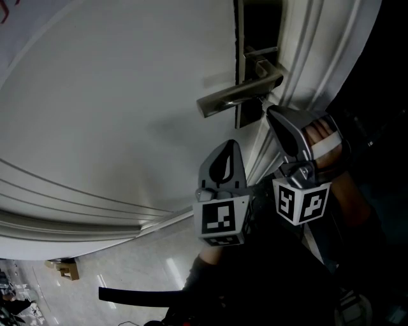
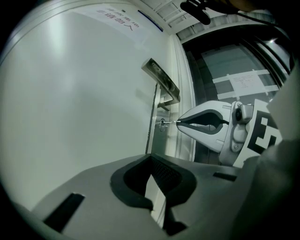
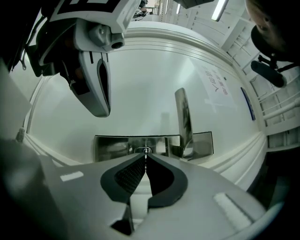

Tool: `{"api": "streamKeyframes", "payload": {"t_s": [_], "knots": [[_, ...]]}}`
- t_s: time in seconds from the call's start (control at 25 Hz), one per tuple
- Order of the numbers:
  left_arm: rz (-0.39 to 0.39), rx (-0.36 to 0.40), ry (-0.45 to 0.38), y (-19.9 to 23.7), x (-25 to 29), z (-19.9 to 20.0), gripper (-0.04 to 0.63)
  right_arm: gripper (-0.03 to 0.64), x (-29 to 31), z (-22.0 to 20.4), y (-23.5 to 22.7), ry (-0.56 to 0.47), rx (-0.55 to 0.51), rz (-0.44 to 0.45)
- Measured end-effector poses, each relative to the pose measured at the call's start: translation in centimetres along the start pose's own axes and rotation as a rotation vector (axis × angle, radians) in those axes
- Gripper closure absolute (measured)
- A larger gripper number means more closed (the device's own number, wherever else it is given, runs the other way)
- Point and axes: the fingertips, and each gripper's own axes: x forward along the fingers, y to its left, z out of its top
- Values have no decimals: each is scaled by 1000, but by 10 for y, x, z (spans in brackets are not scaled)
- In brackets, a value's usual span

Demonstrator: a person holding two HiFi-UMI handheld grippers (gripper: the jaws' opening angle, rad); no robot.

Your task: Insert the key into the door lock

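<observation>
Right gripper view: fingers (image 3: 127, 177) pinching key (image 3: 145, 161), tip prob. in lock (image 3: 144, 150) by door (image 3: 140, 89) edge.

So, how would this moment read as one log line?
right gripper: shut on small metal key | key tip: at silver door lock | left gripper: shut, empty

Brushed-metal lever handle (image 1: 239, 94) standing out from white door (image 1: 115, 95), mounted on a long metal backplate (image 3: 112, 147). Printed paper notice (image 2: 119, 21) stuck on door face, thin blue strip (image 2: 150, 21) just beside it. Stepped white frame mouldings (image 1: 312, 44) along the handle-side edge. Dark glass panel (image 2: 220, 61) beyond frame, with a sheet of paper (image 2: 243, 83) taped on; print too small to read. Pale glossy floor (image 1: 127, 270) below. Small brown box-shaped item (image 1: 64, 269) on it, at far left of head view. Ceiling tube light (image 3: 218, 9) lit.
</observation>
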Motion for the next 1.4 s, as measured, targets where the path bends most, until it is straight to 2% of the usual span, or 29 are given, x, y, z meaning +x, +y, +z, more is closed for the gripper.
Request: {"api": "streamKeyframes", "payload": {"t_s": [1.4], "knots": [[-22,6,0,-2,6,3,595,604,9,3,-1,22,-12,20]]}}
